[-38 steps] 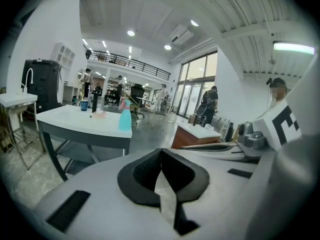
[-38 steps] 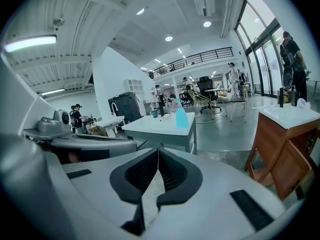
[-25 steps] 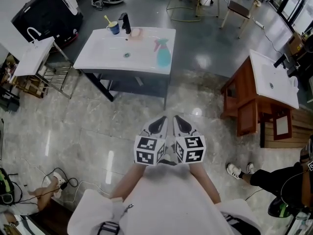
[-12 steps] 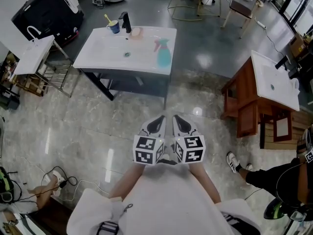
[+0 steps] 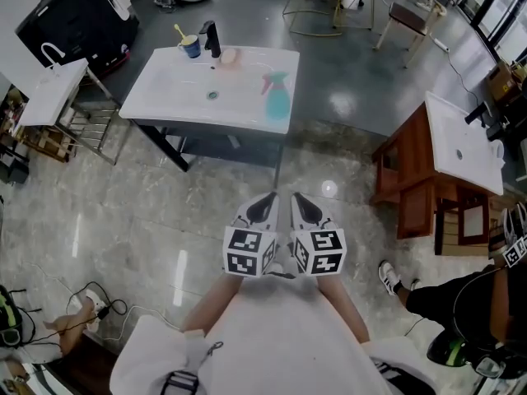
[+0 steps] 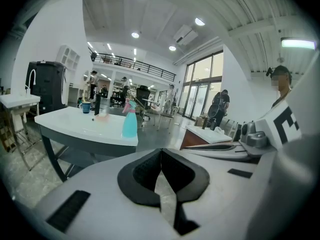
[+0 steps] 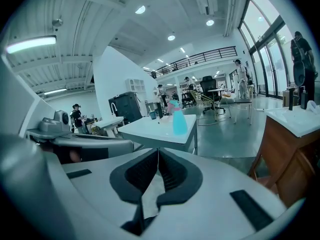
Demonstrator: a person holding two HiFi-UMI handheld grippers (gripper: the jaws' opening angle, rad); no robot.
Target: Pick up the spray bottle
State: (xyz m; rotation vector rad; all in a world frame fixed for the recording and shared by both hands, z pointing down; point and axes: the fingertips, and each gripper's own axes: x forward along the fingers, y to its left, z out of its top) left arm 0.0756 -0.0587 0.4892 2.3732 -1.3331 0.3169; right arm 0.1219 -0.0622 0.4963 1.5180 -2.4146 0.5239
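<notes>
Head view: the spray bottle [image 5: 277, 99] is seen standing upright near the right edge of the white worktop [image 5: 173, 97], well apart from the left gripper [image 5: 264, 210] and right gripper [image 5: 304, 208], whose fingers are clenched together, nothing being grasped.

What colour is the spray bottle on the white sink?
The spray bottle is turquoise with a pink trigger top, clearest in the right gripper view.

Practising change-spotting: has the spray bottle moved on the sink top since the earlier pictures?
No. The spray bottle still stands right of the drain, near the right edge of the sink top.
</notes>
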